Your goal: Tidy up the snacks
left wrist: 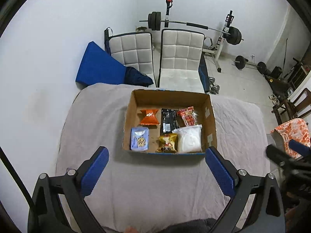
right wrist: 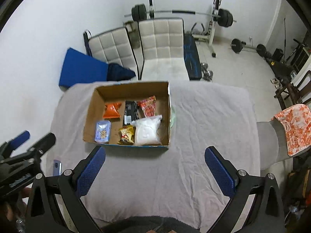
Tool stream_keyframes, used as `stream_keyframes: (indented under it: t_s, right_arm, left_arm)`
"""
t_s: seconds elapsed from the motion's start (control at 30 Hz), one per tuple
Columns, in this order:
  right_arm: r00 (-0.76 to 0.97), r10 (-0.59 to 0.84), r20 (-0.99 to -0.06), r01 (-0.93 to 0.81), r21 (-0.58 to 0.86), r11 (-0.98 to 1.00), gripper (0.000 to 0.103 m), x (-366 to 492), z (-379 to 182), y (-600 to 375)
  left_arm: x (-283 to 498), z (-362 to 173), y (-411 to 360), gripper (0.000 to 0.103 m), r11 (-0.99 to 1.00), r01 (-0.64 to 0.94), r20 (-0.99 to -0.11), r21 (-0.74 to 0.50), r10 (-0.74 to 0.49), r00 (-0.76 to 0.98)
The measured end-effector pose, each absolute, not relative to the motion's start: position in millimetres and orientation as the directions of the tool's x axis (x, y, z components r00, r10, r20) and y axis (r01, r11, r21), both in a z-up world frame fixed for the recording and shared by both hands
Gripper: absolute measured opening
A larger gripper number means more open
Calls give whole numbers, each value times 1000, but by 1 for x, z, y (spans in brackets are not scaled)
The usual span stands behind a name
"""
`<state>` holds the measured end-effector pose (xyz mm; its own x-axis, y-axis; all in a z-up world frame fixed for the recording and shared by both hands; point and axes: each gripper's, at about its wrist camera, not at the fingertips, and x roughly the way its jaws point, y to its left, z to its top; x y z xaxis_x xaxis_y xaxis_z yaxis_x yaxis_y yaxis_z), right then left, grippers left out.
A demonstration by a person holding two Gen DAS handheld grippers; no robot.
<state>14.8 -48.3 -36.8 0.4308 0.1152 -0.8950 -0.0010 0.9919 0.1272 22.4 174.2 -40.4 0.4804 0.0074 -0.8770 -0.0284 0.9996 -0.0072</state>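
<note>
Both grippers hang back over the grey-covered counter [left wrist: 155, 184], and nothing is held: the left gripper [left wrist: 156, 169] has its blue fingers [left wrist: 95, 171] spread wide and empty, and the right gripper [right wrist: 155, 168] is splayed just the same. Straight ahead of the left fingers, just beyond their tips, sits the cardboard box [left wrist: 210, 120]. Six packets lie inside. Far row: orange snack bag [left wrist: 148, 117], black packet [left wrist: 168, 120], red-and-clear packet [left wrist: 187, 115]. Near row: pale blue pack [left wrist: 139, 138], yellow wrapped snack [left wrist: 167, 142], white bag [left wrist: 189, 138]. All look light, soft and crinkly, probably slippery film, so pinch gently at a sealed edge. The white bag seems floppy; its middle would sag.
</note>
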Motion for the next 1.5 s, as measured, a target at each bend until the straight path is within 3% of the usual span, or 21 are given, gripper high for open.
stream_keyframes:
  t_s: [0.4, 1.5]
  right_arm:
    - [470, 87, -878, -10, 93, 996, 103, -20, 9, -60]
    - [506, 67, -860, 34, 97, 995, 103, -27, 11, -76]
  left_arm:
    - [-9, 5, 172, 102, 999, -34, -836, 2, 20, 549]
    - [-14, 3, 150, 102, 1000, -7, -833, -3, 2, 553]
